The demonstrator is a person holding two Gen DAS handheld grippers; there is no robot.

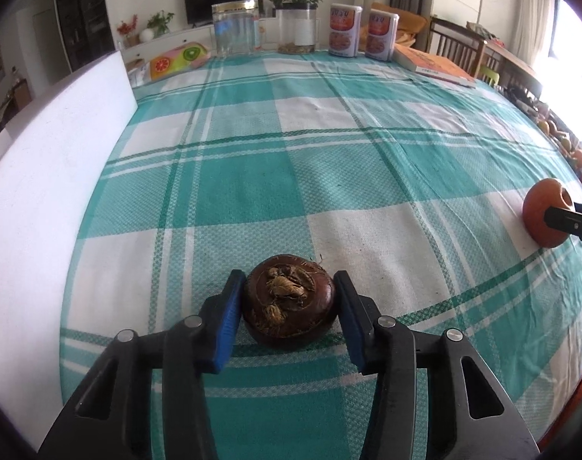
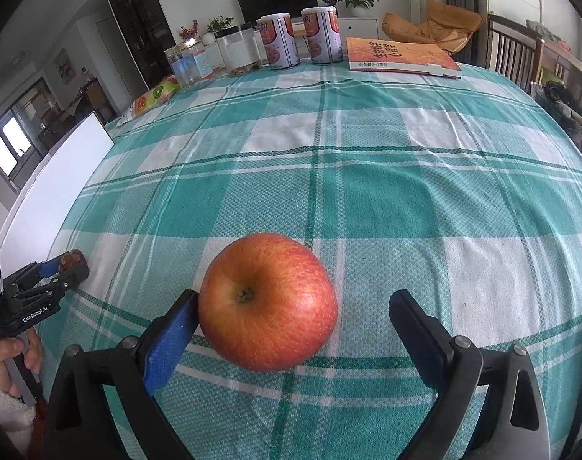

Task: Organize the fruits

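Note:
A dark brown water chestnut (image 1: pixel 289 303) sits between the blue pads of my left gripper (image 1: pixel 289 291), which is shut on it low over the checked tablecloth. A red-orange apple (image 2: pixel 268 301) lies on the cloth between the fingers of my right gripper (image 2: pixel 294 306). The left pad touches the apple; the right finger (image 2: pixel 417 326) stands well clear, so the gripper is open. The apple also shows at the right edge of the left wrist view (image 1: pixel 545 212). The left gripper with the chestnut shows at the far left of the right wrist view (image 2: pixel 66 264).
A white board (image 1: pixel 53 153) stands along the table's left edge. At the far edge stand a clear jar (image 1: pixel 235 28), a plastic container (image 1: pixel 296 30), two printed cans (image 1: pixel 361 32), an orange book (image 2: pixel 400 57) and a fruit-print packet (image 1: pixel 177 59). Chairs stand at the right.

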